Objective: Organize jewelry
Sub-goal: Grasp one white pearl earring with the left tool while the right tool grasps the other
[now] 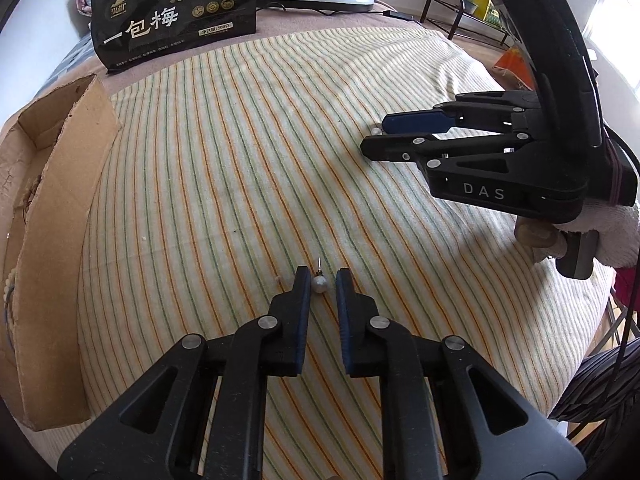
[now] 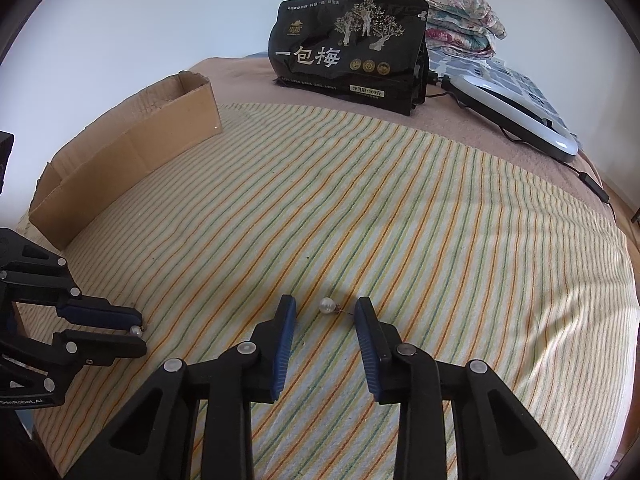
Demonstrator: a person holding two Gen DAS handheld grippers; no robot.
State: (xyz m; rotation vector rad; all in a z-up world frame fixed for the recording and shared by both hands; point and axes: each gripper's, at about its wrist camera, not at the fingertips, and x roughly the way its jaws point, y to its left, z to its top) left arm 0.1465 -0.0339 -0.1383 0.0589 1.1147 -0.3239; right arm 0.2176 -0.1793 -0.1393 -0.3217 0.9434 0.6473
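Both grippers — left [image 1: 323, 274], right [image 2: 325, 306] — straddle pearl earrings [image 1: 319, 283], jaws parted.

A plain white wall [image 2: 160, 20] backs the bed's striped cover [image 2: 400, 208], with folded quilts [image 2: 460, 12] in the corner.

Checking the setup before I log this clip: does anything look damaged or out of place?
The cardboard box has ragged, torn edges and a bent wall. Two pearl earrings lie loose and apart on the striped towel: one between the left gripper's fingers, the other between the right gripper's.

Glossy pearl earring [image 2: 327, 305], striped woven cloth [image 2: 400, 220]
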